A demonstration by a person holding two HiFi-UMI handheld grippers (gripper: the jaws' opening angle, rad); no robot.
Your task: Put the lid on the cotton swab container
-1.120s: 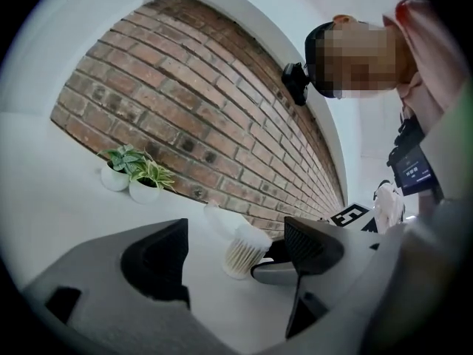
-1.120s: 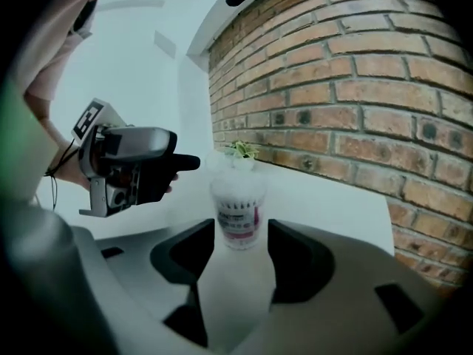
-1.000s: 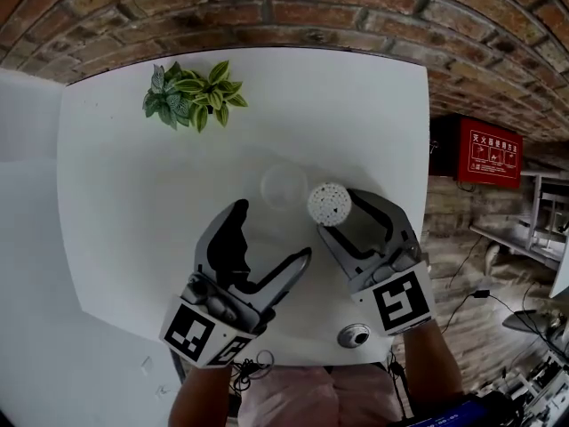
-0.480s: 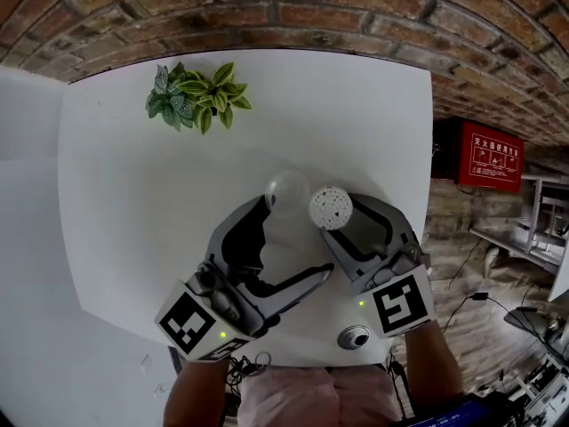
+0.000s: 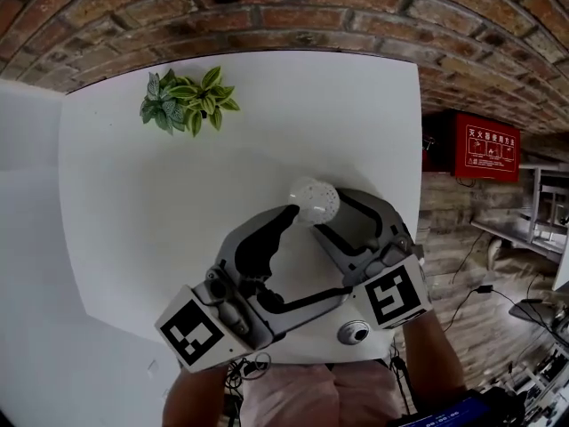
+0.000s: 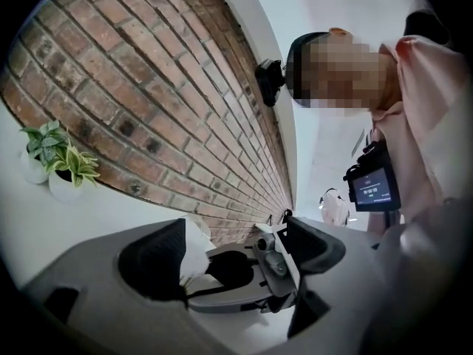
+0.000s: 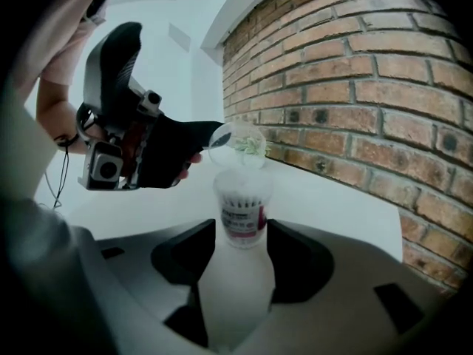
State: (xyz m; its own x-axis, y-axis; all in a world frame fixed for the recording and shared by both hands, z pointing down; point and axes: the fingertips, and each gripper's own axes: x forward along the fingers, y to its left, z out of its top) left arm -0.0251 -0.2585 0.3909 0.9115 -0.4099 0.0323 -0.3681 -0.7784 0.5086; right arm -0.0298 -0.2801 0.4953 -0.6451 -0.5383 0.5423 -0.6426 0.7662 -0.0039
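I read the table (image 5: 133, 194) as plain white; beyond it the brick wall (image 5: 267, 7) is red-brown with pale mortar lines. At the table's far left, the plant (image 5: 182, 100) has green leaves striped cream. Over the table, the cotton swab container (image 7: 242, 205) is translucent, its swab tips white, its label red and white; the lid (image 7: 236, 145) is clear. Right of the table, a red box (image 5: 487, 152) carries white lettering

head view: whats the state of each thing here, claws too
right claw: on the swab container, jaws opening
swab container: upright, uncapped, swabs inside
lid: off, tilted, near the container's mouth
left claw: open, one tip at the lid
plant: upright in its pot
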